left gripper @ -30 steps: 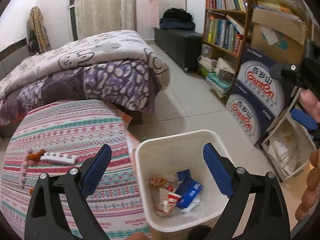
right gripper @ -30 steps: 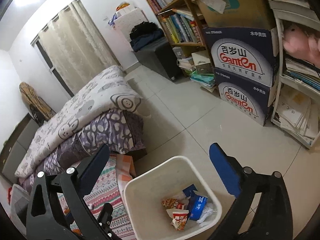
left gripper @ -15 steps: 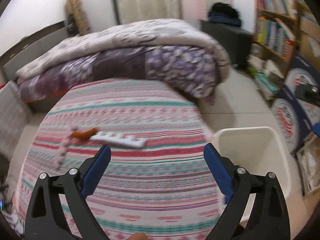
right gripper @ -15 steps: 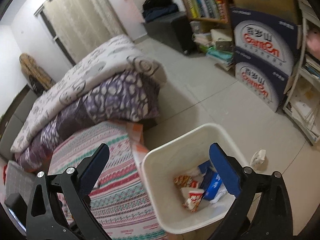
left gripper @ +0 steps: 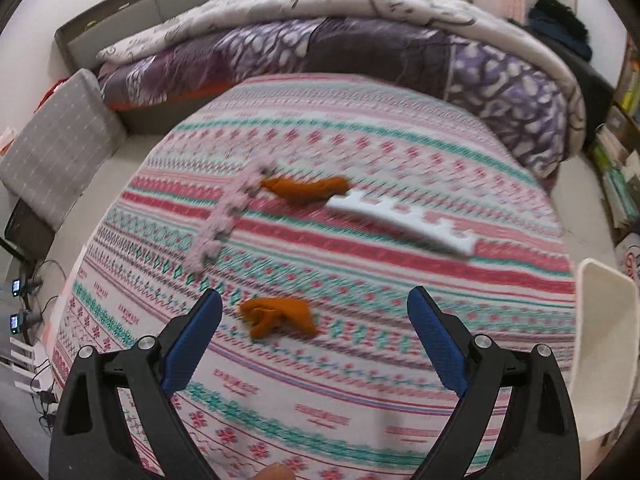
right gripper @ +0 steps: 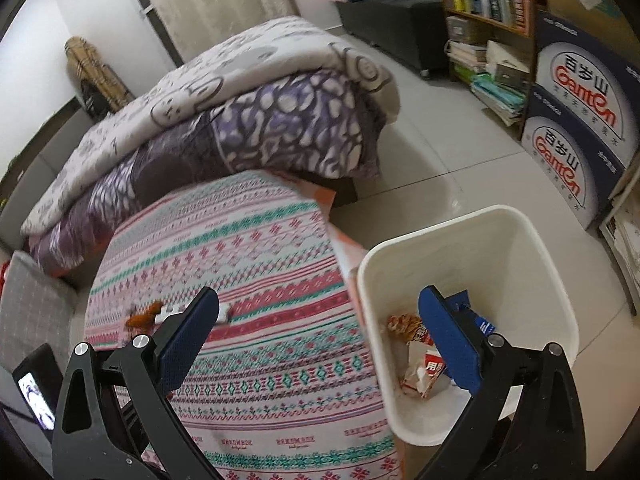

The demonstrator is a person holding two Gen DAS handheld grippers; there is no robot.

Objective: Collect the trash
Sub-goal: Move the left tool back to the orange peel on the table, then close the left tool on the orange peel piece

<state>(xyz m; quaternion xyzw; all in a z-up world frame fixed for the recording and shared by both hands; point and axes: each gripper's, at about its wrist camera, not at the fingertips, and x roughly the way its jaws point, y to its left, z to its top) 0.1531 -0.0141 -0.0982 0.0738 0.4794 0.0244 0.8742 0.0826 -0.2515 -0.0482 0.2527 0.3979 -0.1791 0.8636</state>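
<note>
Trash lies on the patterned pink, teal and white striped cloth (left gripper: 360, 360) of the counter, and more sits in the white plastic bin (right gripper: 516, 248) beside it. In the left wrist view the left tongs (left gripper: 314, 320) hang released over the cloth with their blue-padded jaws spread wide and nothing between them. A crumpled orange scrap (left gripper: 278, 316) lies on the cloth just inside the left jaw, low in the frame. Farther up, near the centre, a second orange scrap (left gripper: 308, 188) rests touching the end of a white notched foam strip (left gripper: 404, 220), and a pale pink notched foam strip (left gripper: 228, 216) runs down to its left; all are blurred. The bin's rim shows at the right edge. A folded purple and cream quilt (left gripper: 360, 40) lies across the top of the frame, and a grey checked cushion (left gripper: 56, 148) sits at the left. In the right wrist view the right tongs (right gripper: 320, 320) are likewise released and empty, the left jaw over the cloth and the right jaw over the bin. Inside the bin lie crumpled snack wrappers (right gripper: 408, 328) and a blue packet (right gripper: 484, 322). Stacked blue and white cartons (right gripper: 572, 120) stand at the right on the tiled floor.
</note>
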